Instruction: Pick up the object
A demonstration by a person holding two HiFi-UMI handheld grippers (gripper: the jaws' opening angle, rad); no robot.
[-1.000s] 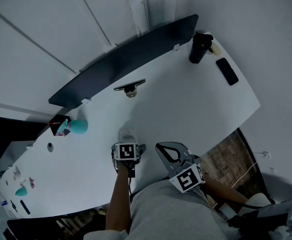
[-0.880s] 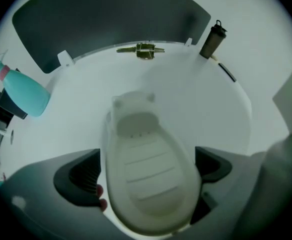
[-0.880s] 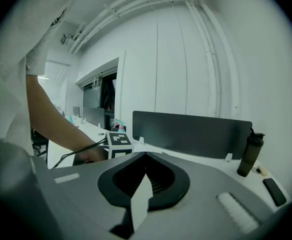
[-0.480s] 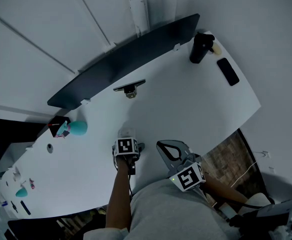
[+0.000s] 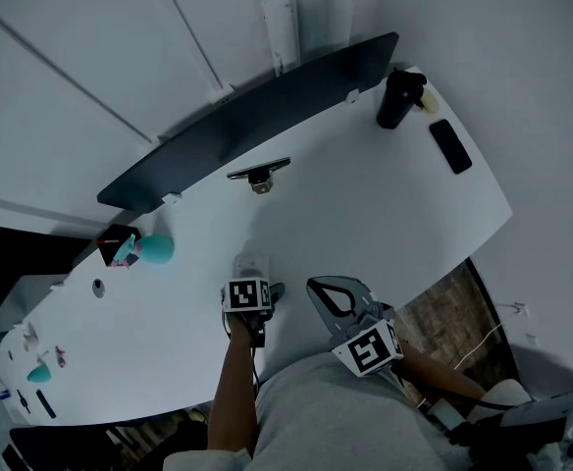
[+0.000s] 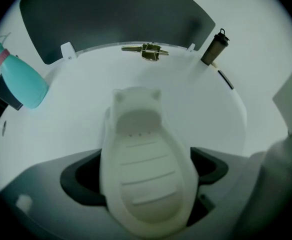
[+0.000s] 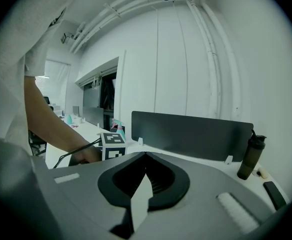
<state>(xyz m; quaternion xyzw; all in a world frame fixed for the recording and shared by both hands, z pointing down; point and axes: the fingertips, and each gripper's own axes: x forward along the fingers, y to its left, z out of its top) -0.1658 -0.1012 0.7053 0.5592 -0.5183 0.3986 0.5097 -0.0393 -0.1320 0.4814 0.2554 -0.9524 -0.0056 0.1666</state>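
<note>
Left gripper view: the white object [image 6: 142, 144] sits between the jaws of the left tool [image 6: 145, 184]. Its long axis runs straight away from the tool. The broad ribbed end is nearest, and the narrow end with two small ear-like bumps is farthest out.
- Jaws are spread wide, one on each flank of the object. They have just been closing. Their dark inner edges meet the object's sides and no gap shows on either side.
- The object fills the whole space between the jaws and reaches out past the tips.

Head view: the left tool points steeply down at the desk [image 5: 365, 214], marker cube uppermost, with the person's forearm [image 5: 230, 391] behind it. The white object rests on the desk, directly under the tip and poking out just beyond it.

Around the left tool:
- A small metal item [image 6: 147, 50] lies straight ahead, well apart, close to the dark divider panel [image 6: 116, 19] along the desk's far edge.
- A teal bottle [image 6: 22, 81] is off to the tool's left.
- A dark bottle [image 6: 214, 48] stands ahead and to the right, with a flat dark slab [image 6: 225, 79] just nearer than it.

Right tool [image 7: 145, 179]: jaws are pressed together with nothing between them. It sits just to the right of the left tool, over the desk's near edge, and aims almost level toward the divider. The left tool's marker cube [image 7: 113, 146] shows ahead and to its left. The white object is off to that side, apart from this tool.
</note>
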